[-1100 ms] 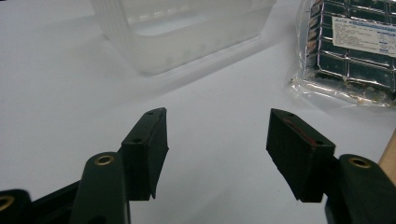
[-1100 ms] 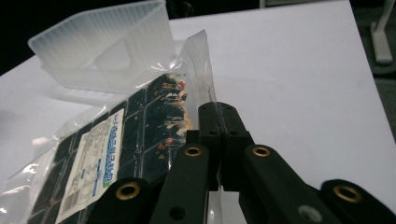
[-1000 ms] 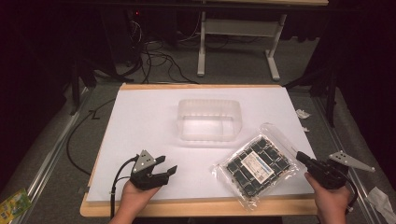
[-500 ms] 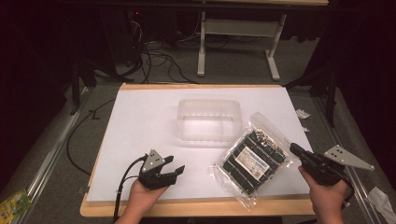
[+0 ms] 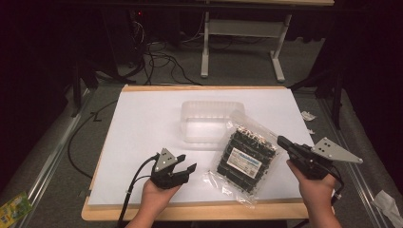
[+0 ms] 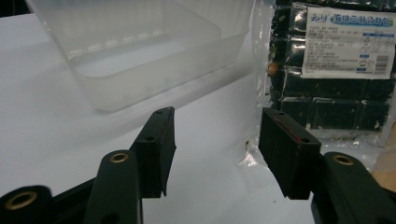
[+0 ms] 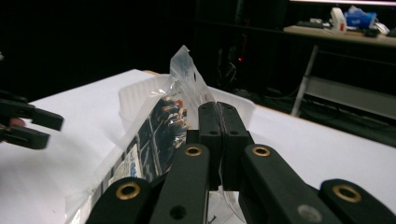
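A clear plastic bag of dark packets with a white label (image 5: 246,154) (image 6: 327,65) (image 7: 154,135) is tilted up off the white table, its far corner leaning over the empty clear plastic container (image 5: 209,122) (image 6: 140,51) (image 7: 140,93). My right gripper (image 5: 281,141) (image 7: 217,140) is shut on the bag's right edge and holds it raised. My left gripper (image 5: 186,163) (image 6: 217,149) is open near the front edge, just left of the bag's near corner, with nothing between its jaws.
The white sheet (image 5: 142,123) covers a wooden tabletop with its front edge (image 5: 199,213) close to both hands. Cables (image 5: 157,57) and a table frame (image 5: 242,38) lie on the floor beyond. A cable (image 5: 135,185) trails from the left gripper.
The right gripper has lifted and swung the bag's right edge up and to the left, towards the container. The left gripper has shifted right, closer to the bag.
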`<action>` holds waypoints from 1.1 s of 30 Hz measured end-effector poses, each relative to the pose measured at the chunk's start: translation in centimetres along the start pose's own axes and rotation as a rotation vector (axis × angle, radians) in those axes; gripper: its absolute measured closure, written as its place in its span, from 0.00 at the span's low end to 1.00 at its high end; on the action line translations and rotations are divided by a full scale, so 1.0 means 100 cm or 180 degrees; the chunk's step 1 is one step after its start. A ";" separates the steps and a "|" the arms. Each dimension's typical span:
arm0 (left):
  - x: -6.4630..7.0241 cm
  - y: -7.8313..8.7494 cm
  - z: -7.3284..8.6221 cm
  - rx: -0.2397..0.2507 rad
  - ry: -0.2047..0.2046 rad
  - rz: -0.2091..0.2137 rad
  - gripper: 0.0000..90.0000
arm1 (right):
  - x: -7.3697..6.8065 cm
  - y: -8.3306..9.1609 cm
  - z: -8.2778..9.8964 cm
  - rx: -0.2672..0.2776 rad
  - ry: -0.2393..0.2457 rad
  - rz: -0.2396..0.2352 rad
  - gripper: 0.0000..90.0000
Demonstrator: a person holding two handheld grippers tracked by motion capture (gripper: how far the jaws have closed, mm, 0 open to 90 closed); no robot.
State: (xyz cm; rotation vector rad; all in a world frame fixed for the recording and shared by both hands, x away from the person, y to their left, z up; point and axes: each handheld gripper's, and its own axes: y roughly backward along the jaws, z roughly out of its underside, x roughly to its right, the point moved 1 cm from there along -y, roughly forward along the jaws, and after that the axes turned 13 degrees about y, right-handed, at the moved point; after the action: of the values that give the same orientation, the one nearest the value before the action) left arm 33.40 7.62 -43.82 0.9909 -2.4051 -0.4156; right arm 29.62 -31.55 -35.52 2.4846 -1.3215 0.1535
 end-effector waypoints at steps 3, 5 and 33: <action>0.004 -0.004 -0.006 0.0060 0.0026 0.0019 0.55 | -0.007 -0.008 -0.011 0.0083 0.0098 -0.0052 1.00; 0.006 -0.006 -0.010 0.0090 0.0050 0.0047 0.57 | -0.011 -0.012 -0.017 0.0115 0.0118 -0.0077 1.00; 0.028 -0.024 -0.050 0.0339 -0.0207 0.0246 0.71 | -0.042 -0.017 -0.046 0.0394 0.0395 -0.0231 1.00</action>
State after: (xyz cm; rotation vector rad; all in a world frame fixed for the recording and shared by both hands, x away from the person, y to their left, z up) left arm 35.88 3.49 -39.83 0.9389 -2.5376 -0.2990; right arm 28.85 -25.83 -32.64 2.5742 -1.2035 0.3768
